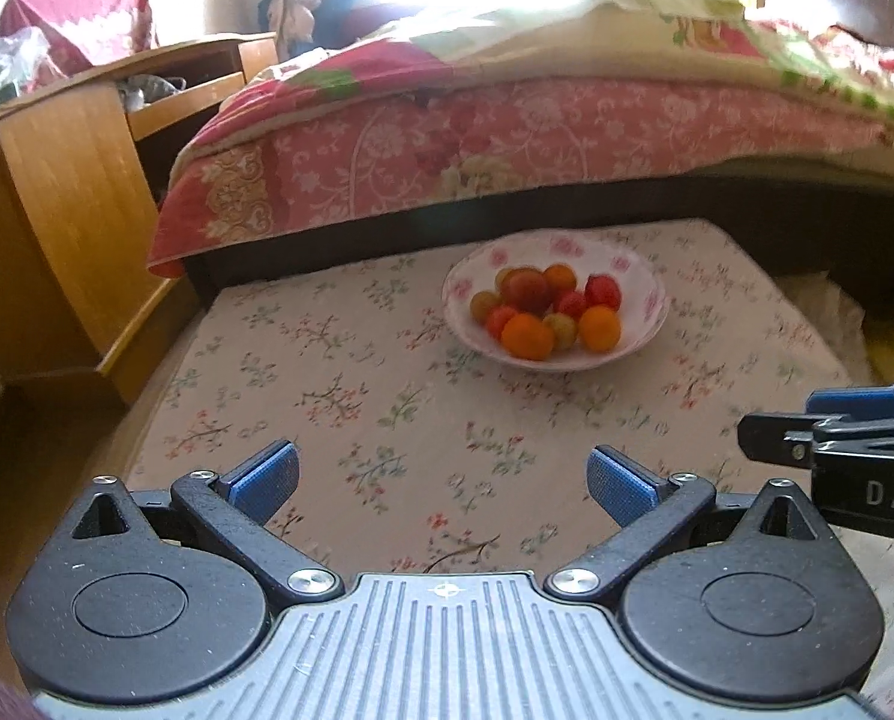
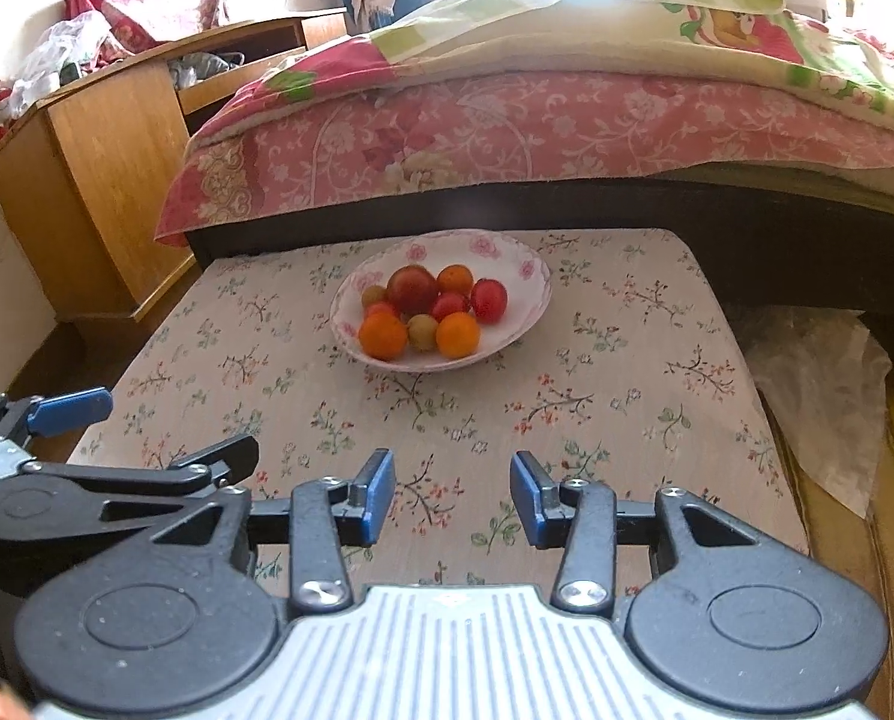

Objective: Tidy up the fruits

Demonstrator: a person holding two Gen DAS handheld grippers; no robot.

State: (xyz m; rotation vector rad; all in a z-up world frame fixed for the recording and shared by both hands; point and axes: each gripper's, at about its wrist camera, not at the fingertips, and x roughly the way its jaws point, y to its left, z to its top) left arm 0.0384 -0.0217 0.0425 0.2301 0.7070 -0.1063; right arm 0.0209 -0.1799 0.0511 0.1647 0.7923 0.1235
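Both my tongs empty, left tongs (image 1: 441,483) wide, right tongs (image 2: 453,495) narrower; fruit (image 2: 426,312) heaped in bowl (image 2: 528,300) ahead, so 1 careless nudge could roll neighbours onto the tablecloth (image 2: 597,408).

strong daylight pours in from behind the bed (image 1: 507,138), at the top of both views, and burns that area out to plain white. a pale haze spreads down from it over the blanket (image 2: 567,42). the table (image 1: 387,408) is evenly lit, with soft, faint shadows. the fisheye lens bends straight edges and darkens the corners. the left view is slightly smeared; the right view is crisper.
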